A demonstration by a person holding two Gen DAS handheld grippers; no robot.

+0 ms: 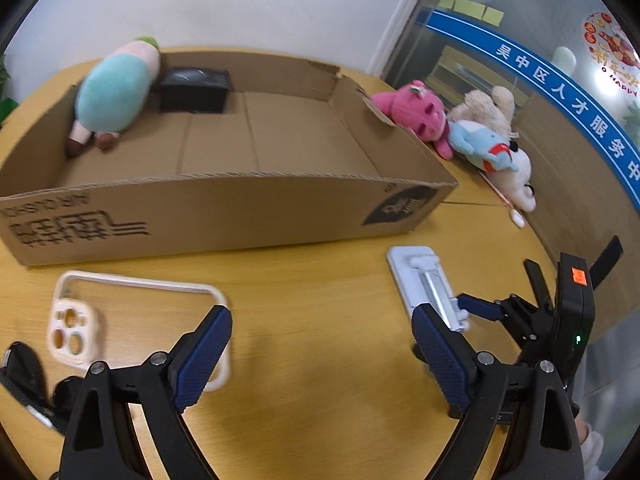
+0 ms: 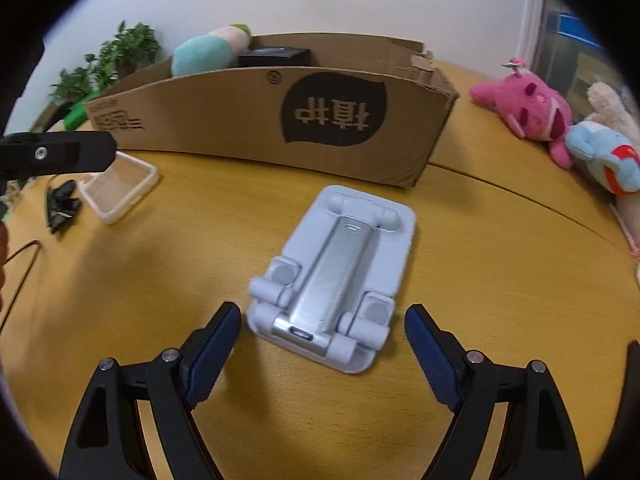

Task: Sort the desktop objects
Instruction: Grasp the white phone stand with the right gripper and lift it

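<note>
The folded phone stand (image 2: 334, 280) is seen flat on the table (image 2: 480, 280), at twelve o'clock from the right gripper (image 2: 322, 354), whose jaws are spread wide and empty. The left gripper (image 1: 320, 356) is likewise wide, empty. The stand is judged rigid, light, smooth; its long edges should be pinched

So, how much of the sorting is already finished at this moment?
Done: a teal plush and a black box lie in the cardboard box. In hand: nothing; the open right gripper is at the phone stand, the open left gripper near the phone case. Left: both, the sunglasses, and the plush toys outside.
</note>
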